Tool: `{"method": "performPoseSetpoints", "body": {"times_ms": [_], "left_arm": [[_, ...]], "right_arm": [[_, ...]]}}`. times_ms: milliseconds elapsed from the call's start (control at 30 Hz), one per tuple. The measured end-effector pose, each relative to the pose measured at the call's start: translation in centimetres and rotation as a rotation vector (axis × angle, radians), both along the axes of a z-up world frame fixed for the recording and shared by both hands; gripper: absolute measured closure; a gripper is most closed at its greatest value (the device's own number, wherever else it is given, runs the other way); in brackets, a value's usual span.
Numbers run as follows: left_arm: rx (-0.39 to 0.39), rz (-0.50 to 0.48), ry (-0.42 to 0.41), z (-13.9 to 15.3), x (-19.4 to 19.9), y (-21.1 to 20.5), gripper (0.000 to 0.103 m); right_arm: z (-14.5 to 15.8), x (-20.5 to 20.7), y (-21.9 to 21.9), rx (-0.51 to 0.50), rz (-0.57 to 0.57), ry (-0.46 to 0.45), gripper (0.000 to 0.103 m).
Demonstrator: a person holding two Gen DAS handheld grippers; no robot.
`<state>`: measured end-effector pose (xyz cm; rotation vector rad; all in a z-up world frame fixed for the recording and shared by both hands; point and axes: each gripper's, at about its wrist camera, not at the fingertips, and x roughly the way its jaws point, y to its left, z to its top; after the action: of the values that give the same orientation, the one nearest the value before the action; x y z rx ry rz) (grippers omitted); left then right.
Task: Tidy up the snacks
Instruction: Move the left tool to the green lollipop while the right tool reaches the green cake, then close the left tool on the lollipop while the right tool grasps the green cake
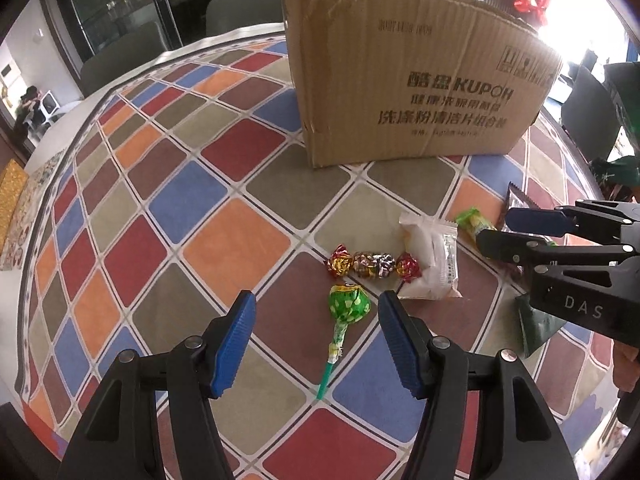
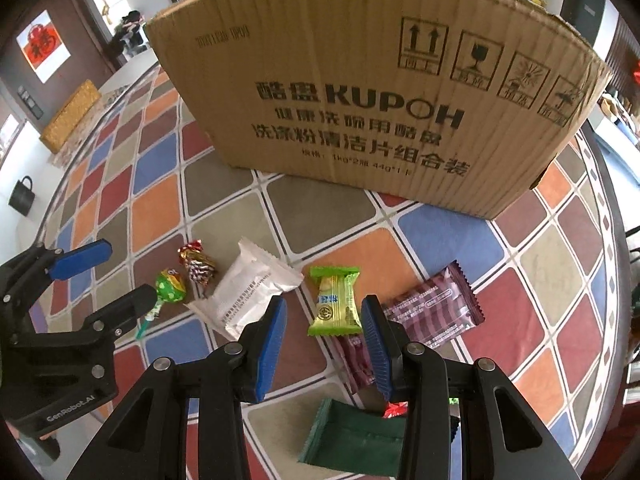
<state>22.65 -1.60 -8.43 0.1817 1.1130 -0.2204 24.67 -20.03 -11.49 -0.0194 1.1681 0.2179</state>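
A green-wrapped lollipop (image 1: 348, 306) (image 2: 170, 286) lies on the chequered tablecloth, its head between the blue pads of my left gripper (image 1: 316, 300) (image 2: 126, 272), which is open and not touching it. Beyond it lie a foil-wrapped candy (image 1: 372, 265) (image 2: 196, 264) and a white packet (image 1: 432, 260) (image 2: 248, 296). My right gripper (image 2: 324, 304) (image 1: 500, 227) hangs open over a light green snack packet (image 2: 334, 300) (image 1: 474, 220), its pads on either side and clear of the wrapper. A tall open cardboard box (image 1: 400, 80) (image 2: 380, 112) stands behind the snacks.
A maroon packet (image 2: 432, 308) lies right of the green one, a second maroon packet (image 2: 356, 360) partly under my right finger, and a dark green packet (image 2: 356, 436) (image 1: 536, 328) nearer me. A golden box (image 2: 70, 116) sits at the table's far left edge.
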Motion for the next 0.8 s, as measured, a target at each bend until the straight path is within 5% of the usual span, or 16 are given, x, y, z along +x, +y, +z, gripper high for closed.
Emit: {"method": "performPoseSetpoints", "body": {"times_ms": [533,800], "left_arm": [[-0.046,-0.017,0.068,-1.9,1.1,-1.2,0.047],[-0.058,-0.029,0.099,-2.5,1.2,-1.2,0.067]], "right_arm": [[-1.9,1.2,0.3,0.002,-0.001,0.030,0.063],[-2.6,1.8,0.8,-0.011,0.006,0.042,0.063]]}}
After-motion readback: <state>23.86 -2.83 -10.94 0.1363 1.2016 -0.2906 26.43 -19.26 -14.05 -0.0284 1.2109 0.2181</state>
